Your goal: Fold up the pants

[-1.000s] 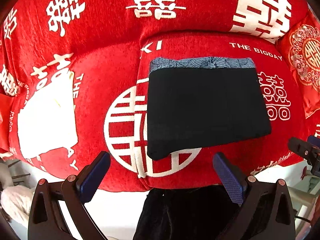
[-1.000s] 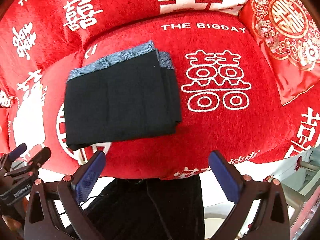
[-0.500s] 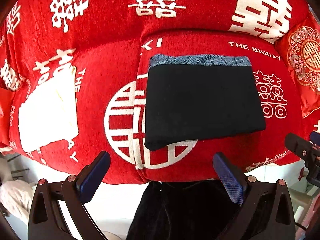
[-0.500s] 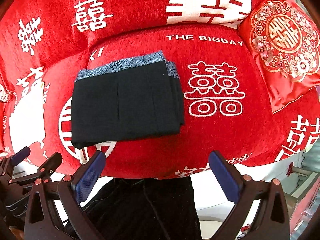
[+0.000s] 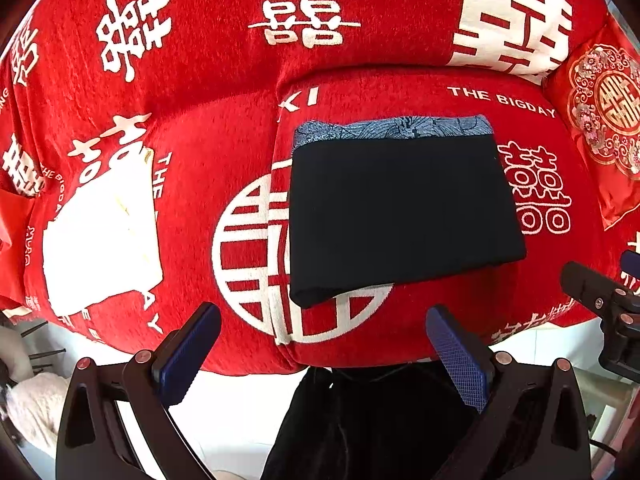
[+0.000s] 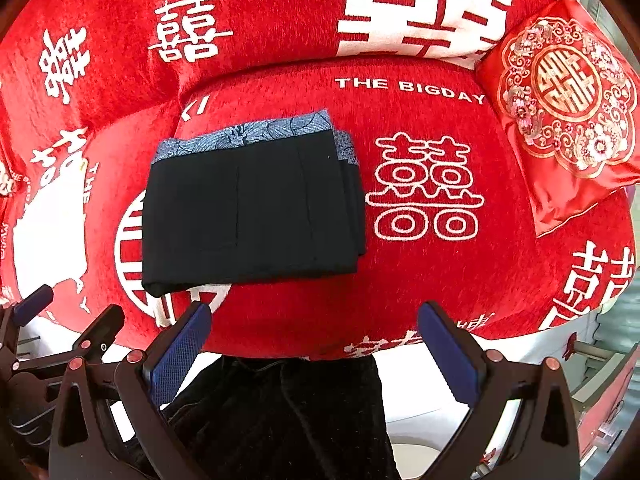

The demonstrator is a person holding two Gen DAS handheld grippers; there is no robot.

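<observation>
The black pants [image 5: 404, 212] lie folded into a flat rectangle on the red sofa seat [image 5: 200, 152], with a blue-grey patterned waistband [image 5: 392, 130] along the far edge. They also show in the right wrist view [image 6: 250, 210]. My left gripper [image 5: 322, 350] is open and empty, held off the sofa's front edge, below the pants. My right gripper [image 6: 314, 346] is open and empty, also off the front edge, to the right of the left one. Neither touches the pants.
A white garment [image 5: 100, 236] lies on the seat to the left. A red embroidered cushion [image 6: 568, 116] leans at the right. The sofa back [image 5: 280, 20] rises behind. Dark cloth [image 6: 280, 416] hangs below the sofa front over a white floor.
Both grippers have drawn back from the sofa, so the folded pants look smaller and farther. The pants have not moved. Both stay open.
</observation>
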